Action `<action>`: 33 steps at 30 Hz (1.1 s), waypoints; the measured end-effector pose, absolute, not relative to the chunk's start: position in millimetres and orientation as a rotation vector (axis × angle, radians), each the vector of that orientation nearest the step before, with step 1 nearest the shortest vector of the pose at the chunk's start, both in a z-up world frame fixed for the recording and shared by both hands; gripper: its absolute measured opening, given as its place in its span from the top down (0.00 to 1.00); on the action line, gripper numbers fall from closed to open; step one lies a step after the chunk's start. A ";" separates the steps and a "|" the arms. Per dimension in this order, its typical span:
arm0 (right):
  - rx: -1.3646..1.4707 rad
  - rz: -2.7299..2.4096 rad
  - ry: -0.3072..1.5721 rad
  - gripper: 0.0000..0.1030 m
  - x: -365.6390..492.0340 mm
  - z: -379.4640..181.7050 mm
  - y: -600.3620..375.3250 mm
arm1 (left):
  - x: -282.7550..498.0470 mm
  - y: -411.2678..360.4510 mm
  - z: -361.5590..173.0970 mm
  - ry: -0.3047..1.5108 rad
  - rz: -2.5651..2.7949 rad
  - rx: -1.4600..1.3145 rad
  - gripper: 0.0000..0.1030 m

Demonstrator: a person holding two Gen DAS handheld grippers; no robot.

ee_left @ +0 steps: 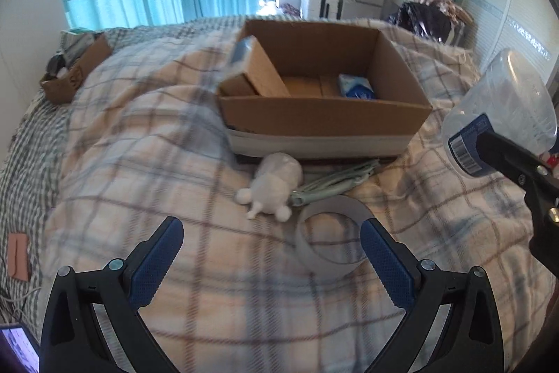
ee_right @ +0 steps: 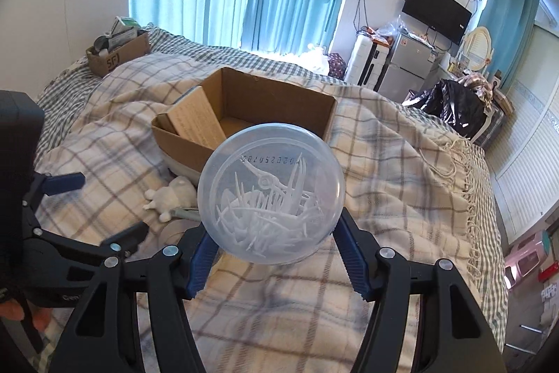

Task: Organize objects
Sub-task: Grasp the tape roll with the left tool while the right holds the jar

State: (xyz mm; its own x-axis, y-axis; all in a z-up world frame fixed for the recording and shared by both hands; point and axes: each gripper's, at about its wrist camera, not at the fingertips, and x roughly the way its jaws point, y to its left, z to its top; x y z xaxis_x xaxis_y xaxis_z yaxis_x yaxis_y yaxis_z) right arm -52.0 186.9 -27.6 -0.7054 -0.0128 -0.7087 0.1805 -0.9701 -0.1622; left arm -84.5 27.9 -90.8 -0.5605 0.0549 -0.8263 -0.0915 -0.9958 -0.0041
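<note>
Right wrist view, nearest first: the right gripper (ee_right: pixel 272 254) is clamped on a clear plastic jar (ee_right: pixel 271 193) of white picks, its round end facing the camera, its long axis pointing ahead toward the cardboard box (ee_right: pixel 195 145). That open box lies straight beyond the jar on the plaid blanket (ee_right: pixel 384 163). Short of the box, the left gripper (ee_left: pixel 271 263) hangs spread and empty over a tape roll (ee_left: pixel 330 242); a white plush toy (ee_left: pixel 270 186) lies just before the box. The right hand looks nearer to a drop-in.
</note>
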 end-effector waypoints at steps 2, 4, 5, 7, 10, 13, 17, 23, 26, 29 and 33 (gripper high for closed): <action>1.177 -2.775 0.316 0.39 -59.4 -36.2 195.1 | -90.8 39.1 -104.2 0.085 2.660 -1.462 0.00; 1.194 -2.764 0.302 0.39 -64.8 -43.1 201.4 | -94.8 50.9 -119.3 0.104 2.598 -1.482 0.00; 1.203 -2.758 0.289 0.39 -68.3 -47.5 204.9 | -96.0 55.2 -124.7 0.113 2.576 -1.492 0.00; 1.218 -2.743 0.256 0.39 -73.5 -55.6 211.3 | -97.2 63.7 -135.2 0.133 2.526 -1.506 0.00; 1.237 -2.725 0.222 0.39 -79.6 -64.9 216.0 | -98.8 72.1 -146.8 0.159 2.478 -1.528 0.00; 1.256 -2.707 0.190 0.39 -82.8 -72.8 219.6 | -103.9 78.4 -159.8 0.186 2.447 -1.576 0.00; 1.257 -2.710 0.171 0.39 -81.5 -74.3 222.1 | -106.3 84.3 -167.7 0.211 2.421 -1.581 0.18; 1.232 -2.742 0.192 0.39 -70.8 -62.8 220.2 | -94.0 76.0 -158.1 0.153 2.408 -1.587 0.22; 1.207 -2.761 0.195 0.39 -59.4 -51.7 218.6 | -80.0 69.9 -144.3 0.118 2.414 -1.569 0.22; 1.175 -2.783 0.205 0.39 -45.6 -37.5 214.9 | -59.8 62.8 -125.5 0.069 2.419 -1.525 0.22; 1.116 -2.814 0.221 0.39 -28.1 -15.6 209.0 | -31.3 51.4 -90.4 0.041 2.475 -1.411 0.22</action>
